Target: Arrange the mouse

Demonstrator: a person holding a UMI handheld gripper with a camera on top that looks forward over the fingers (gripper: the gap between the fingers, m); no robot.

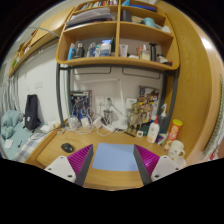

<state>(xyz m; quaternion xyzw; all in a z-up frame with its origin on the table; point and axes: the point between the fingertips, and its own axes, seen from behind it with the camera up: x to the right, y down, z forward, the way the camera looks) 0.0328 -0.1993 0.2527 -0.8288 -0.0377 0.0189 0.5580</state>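
Observation:
A dark mouse (68,148) lies on the wooden desk (50,150), just left of the left finger and beside a blue-grey mouse mat (113,157). My gripper (113,165) is held above the desk with the fingers wide apart. The mat shows between the magenta pads (84,158). Nothing is held between the fingers.
Beyond the mat stand bottles (153,128), an orange-capped container (175,130) and small figures (176,151) on the right. Cables and clutter (85,118) line the desk's back. A wooden shelf (118,62) with books hangs above. A stuffed toy (12,128) sits at the left.

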